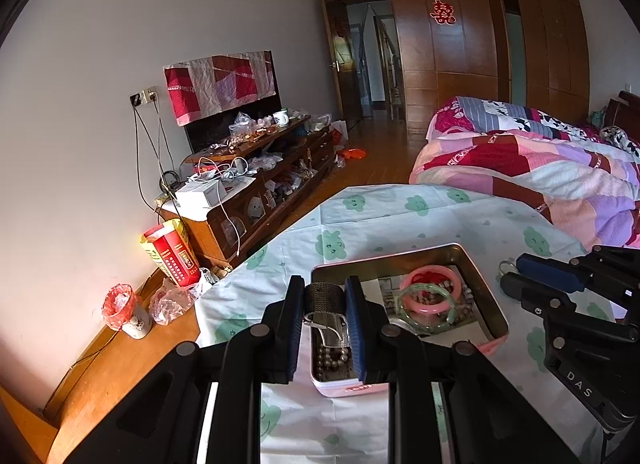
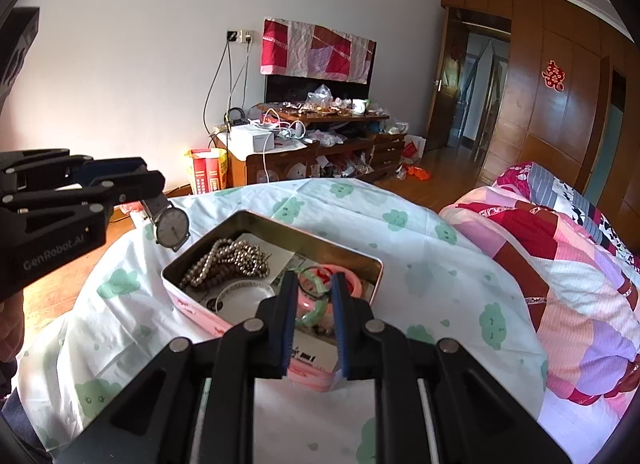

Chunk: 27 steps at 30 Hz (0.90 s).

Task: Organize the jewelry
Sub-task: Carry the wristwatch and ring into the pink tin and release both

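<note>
Working over a tabletop (image 1: 400, 207) draped in a pale cloud-print cloth, with an open pink tin (image 1: 486, 296) sitting near its middle. Holding the left claw (image 1: 324, 284) above the tin's near-left corner, clamped on the mesh strap of a wristwatch (image 2: 172, 228), the round dial hanging free past the fingers and clear of the tin. Keeping the right claw (image 2: 314, 280) low over the tin's other end, seemingly pinching a thin metal hoop (image 1: 508, 262) between its pads, though seeing little of that grip. Already lying inside the tin: a pink bangle (image 1: 430, 307) overlapping a green bangle (image 1: 424, 330), and a heap of metallic beads (image 2: 228, 260) at the far-left corner. Judging the watch as light but top-heavy at the dial, its strap flexible and slick, its glass prone to scratching against the beads; gripping the strap close to the case looking safest, then lowering gently instead of dropping. Judging the bangles as stiff and possibly brittle, best pinched across the rim; the beads as limp and likely to slither, best gathered in a bunch.
</note>
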Each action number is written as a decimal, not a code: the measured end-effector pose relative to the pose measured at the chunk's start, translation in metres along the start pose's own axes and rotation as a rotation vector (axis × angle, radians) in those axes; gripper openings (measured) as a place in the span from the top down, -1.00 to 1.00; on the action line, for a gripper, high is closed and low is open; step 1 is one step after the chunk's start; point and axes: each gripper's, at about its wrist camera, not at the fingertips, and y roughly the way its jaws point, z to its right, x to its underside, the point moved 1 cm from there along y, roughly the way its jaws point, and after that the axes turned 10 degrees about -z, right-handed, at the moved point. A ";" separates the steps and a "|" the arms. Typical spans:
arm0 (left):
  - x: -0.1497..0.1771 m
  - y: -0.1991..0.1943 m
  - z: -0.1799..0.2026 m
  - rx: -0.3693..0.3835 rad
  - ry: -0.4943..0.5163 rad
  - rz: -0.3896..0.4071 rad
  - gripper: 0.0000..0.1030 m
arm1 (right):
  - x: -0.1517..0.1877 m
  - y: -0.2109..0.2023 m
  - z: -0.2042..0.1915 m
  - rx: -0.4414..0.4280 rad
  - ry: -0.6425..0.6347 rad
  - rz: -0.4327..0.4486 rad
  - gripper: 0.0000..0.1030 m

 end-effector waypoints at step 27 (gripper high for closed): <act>-0.020 0.060 0.005 -0.063 0.005 -0.077 0.60 | -0.020 0.053 0.011 0.075 0.026 -0.063 0.65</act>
